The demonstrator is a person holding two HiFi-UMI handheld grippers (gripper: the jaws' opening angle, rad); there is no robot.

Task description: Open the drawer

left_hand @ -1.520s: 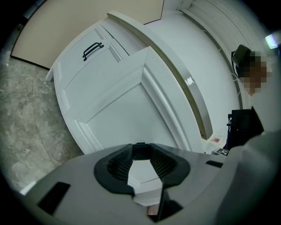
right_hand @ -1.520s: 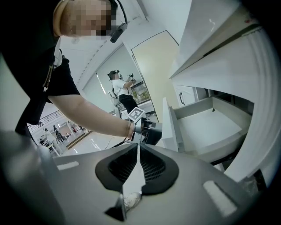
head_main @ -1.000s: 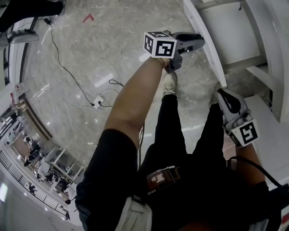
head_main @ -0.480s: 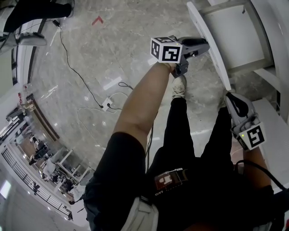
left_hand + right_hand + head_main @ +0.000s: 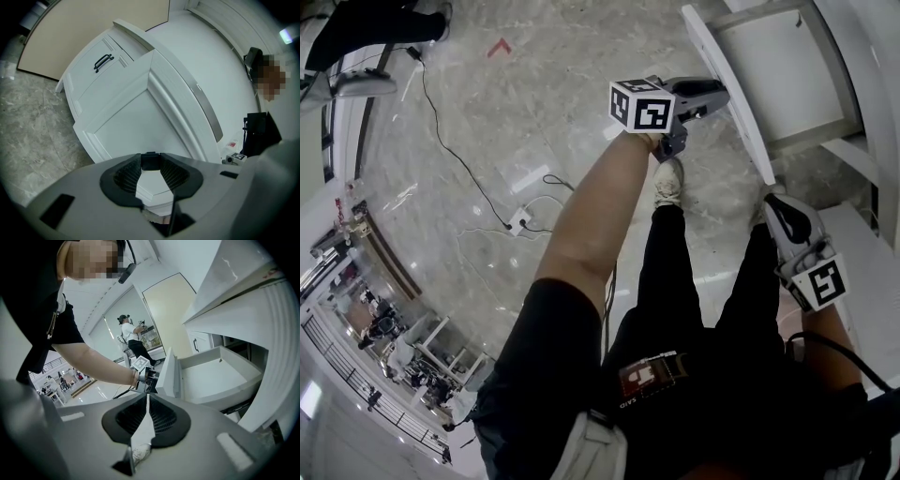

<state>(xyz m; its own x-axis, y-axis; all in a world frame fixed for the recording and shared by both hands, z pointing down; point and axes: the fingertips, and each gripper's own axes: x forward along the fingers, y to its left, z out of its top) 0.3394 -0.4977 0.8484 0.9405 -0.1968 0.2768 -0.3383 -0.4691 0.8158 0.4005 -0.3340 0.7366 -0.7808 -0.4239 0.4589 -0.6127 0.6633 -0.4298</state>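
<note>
The white drawer (image 5: 787,66) stands pulled out of the cabinet, and its inside (image 5: 220,373) holds nothing. My left gripper (image 5: 719,94) is at the drawer's front panel (image 5: 741,108), its jaws shut on the black handle (image 5: 150,161), which sits between the pads. The right gripper view shows the left gripper (image 5: 149,378) against that panel (image 5: 171,371). My right gripper (image 5: 772,199) hangs lower, near the panel's near end and apart from it. Its jaws (image 5: 147,397) are shut with nothing in them.
A further cabinet front with a black handle (image 5: 103,62) lies beyond the drawer, under a white countertop (image 5: 211,61). My legs and a white shoe (image 5: 668,183) stand just before the drawer. Cables and a power strip (image 5: 517,220) lie on the marble floor to the left. Another person (image 5: 129,336) stands far off.
Only the head camera has shifted a little. Both grippers and the drawer keep their places.
</note>
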